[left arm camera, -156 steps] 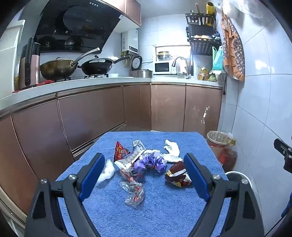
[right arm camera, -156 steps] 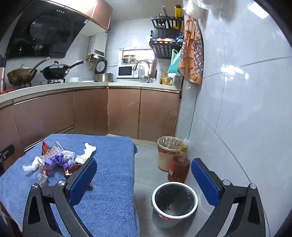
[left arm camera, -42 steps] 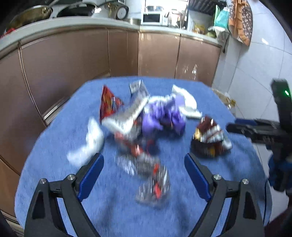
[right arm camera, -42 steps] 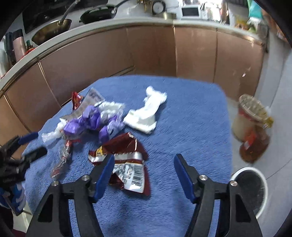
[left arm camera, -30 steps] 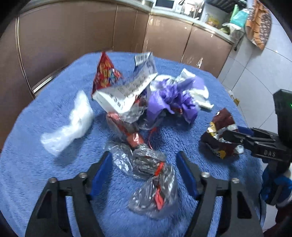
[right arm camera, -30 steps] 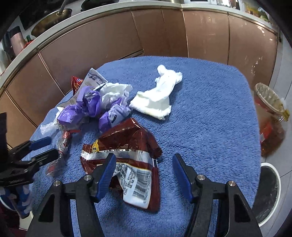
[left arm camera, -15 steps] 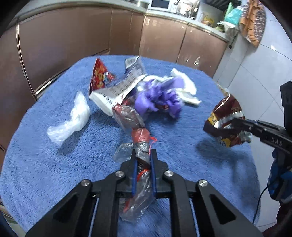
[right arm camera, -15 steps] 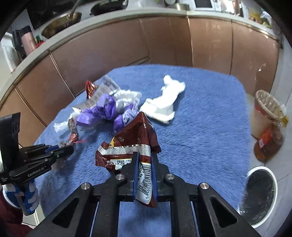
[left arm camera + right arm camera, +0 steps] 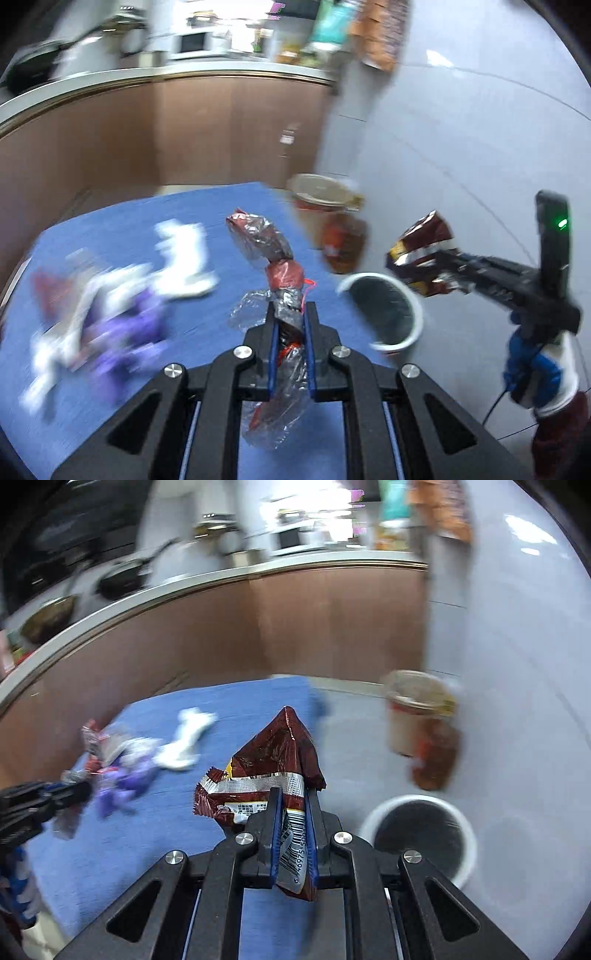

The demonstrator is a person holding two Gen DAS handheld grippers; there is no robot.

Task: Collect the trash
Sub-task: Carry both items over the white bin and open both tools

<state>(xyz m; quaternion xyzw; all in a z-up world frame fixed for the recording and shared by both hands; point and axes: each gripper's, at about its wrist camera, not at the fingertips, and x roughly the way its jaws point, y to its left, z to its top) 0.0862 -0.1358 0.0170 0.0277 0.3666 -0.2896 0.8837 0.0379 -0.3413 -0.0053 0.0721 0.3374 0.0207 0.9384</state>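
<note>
Crumpled clear wrapper [image 9: 275,280] and maroon snack bag [image 9: 273,771] — both aloft, clamped.

Blue towel covers my tabletop [image 9: 122,236]. On it: white tissue [image 9: 184,258], purple wrapper [image 9: 125,328], red packet [image 9: 48,291], all blurred. Floor [image 9: 517,775] carries white bin [image 9: 421,838], lined basket [image 9: 413,709], bottle [image 9: 436,757].

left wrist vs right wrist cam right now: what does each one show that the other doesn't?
Left wrist only: the left tongs shut on a clear crumpled wrapper, and the right tongs' holder, a blue-gloved hand.

Right wrist only: the right tongs close up, clamped on the barcode end of the brown snack bag, and pans on the counter.

Both: the blue cloth, white tissue, purple wrapper and white bin.
</note>
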